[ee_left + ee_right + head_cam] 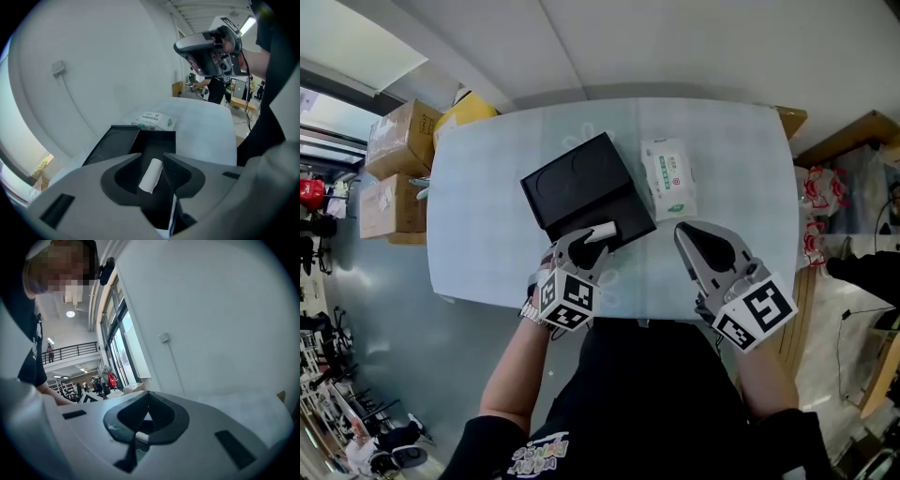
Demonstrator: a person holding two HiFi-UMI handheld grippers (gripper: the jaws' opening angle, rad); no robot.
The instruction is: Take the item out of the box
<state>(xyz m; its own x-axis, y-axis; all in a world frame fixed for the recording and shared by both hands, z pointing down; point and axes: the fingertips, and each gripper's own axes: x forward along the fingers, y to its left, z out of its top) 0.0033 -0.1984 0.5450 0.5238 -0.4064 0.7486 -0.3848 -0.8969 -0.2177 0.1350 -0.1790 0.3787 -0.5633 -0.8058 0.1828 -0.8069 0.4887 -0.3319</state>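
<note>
A black box [623,217] lies open on the pale table [487,234], its lid [577,178] flat beside it. A small white roll [600,232] lies in the box's near part. My left gripper [591,241] reaches into the box, its jaws apart on either side of the white roll [151,176], with a gap at the left pad. The left gripper [152,158] is open around it above the box [157,140]. My right gripper [682,232] hovers to the right of the box, jaws together and empty. The right gripper [148,393] shows its tips meeting.
A white and green tissue pack [668,178] lies just right of the lid, and this tissue pack [152,120] sits beyond the box. Cardboard boxes [398,141] and a yellow bag [464,110] stand off the table's left. A wooden shelf [853,136] is at the right.
</note>
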